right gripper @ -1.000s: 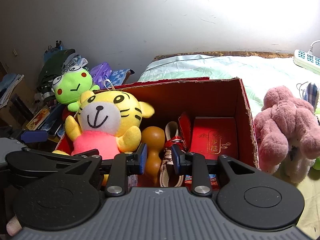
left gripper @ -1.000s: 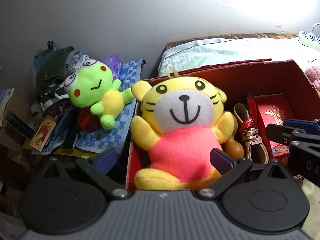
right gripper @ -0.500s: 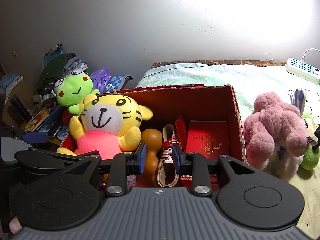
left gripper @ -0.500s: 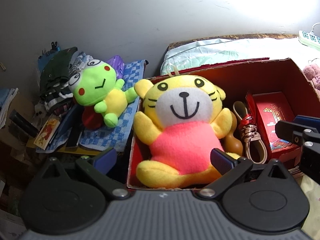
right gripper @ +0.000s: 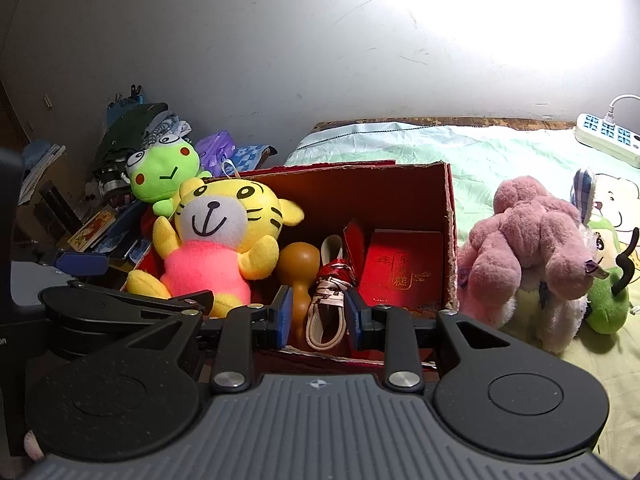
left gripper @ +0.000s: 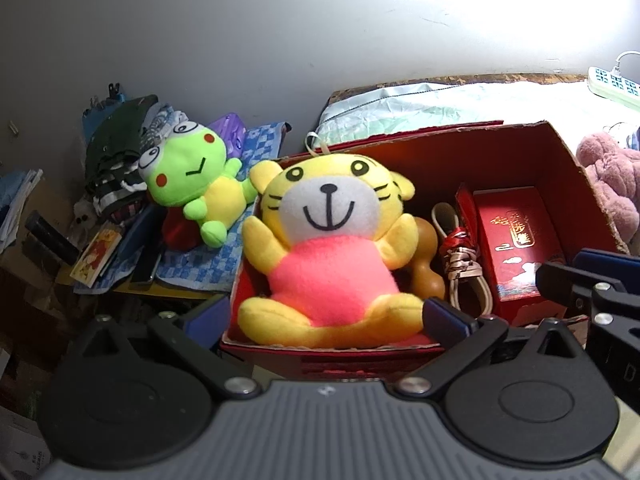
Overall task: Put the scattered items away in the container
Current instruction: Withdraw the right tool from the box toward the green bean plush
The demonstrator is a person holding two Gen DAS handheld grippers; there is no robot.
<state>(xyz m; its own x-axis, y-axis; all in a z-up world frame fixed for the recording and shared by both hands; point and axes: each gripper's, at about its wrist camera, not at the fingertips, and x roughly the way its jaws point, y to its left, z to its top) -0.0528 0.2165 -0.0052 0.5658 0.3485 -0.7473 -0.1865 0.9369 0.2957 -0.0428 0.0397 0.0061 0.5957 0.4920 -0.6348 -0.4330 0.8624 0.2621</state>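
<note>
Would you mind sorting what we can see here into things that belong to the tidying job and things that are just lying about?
Part of the job:
- red cardboard box, the container
- yellow tiger plush, already inside
- gourd, strap and red gift box, inside
- pink plush, on the bed outside the box

Just lying about:
- power strip
- pile of clothes
- checked cloth

The box (right gripper: 450,216) is standing on the bed (right gripper: 500,148). The tiger plush (left gripper: 328,248) is sitting in its left end. To the tiger's right, the gourd (right gripper: 298,276), the coiled strap (right gripper: 328,312) and the flat packet (right gripper: 400,272) are lying in that order. The frog plush (left gripper: 192,184) is lying outside, left of the box. 1 furry plush (right gripper: 532,248) is sitting outside, just beside the right wall.
</note>
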